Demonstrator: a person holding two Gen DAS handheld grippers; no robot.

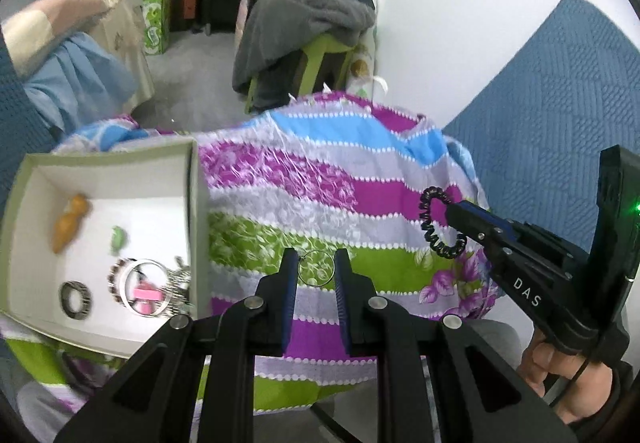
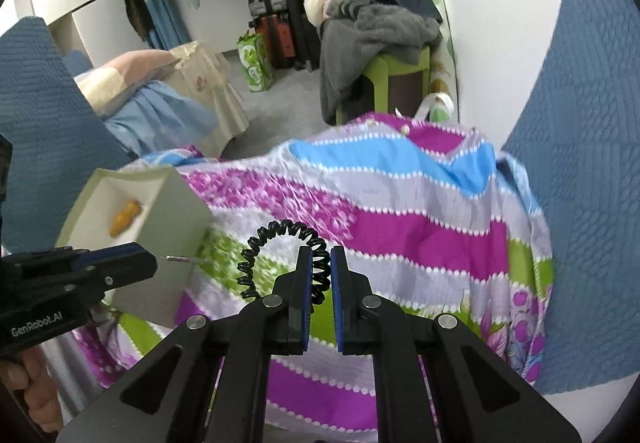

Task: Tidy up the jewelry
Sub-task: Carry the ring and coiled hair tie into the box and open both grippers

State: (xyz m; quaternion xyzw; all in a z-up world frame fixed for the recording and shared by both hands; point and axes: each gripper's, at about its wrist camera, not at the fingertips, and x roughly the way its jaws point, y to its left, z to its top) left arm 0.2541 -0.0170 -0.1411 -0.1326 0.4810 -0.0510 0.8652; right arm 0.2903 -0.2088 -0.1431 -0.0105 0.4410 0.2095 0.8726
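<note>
Left gripper pinching thin silver ring mid-frame, right gripper clamped on black coil hair tie, both lifted clear of cloth, likely bound for box lower left.

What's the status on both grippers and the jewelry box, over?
Left gripper shut on thin metal ring. Right gripper shut on black coil band. White box left of both, holding jewelry. Nothing blocking.

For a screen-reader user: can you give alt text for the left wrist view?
The left gripper holds a thin metal ring above a striped floral cloth. At right, the right gripper holds a black coil bracelet; at left, a white box contains jewelry.
</note>
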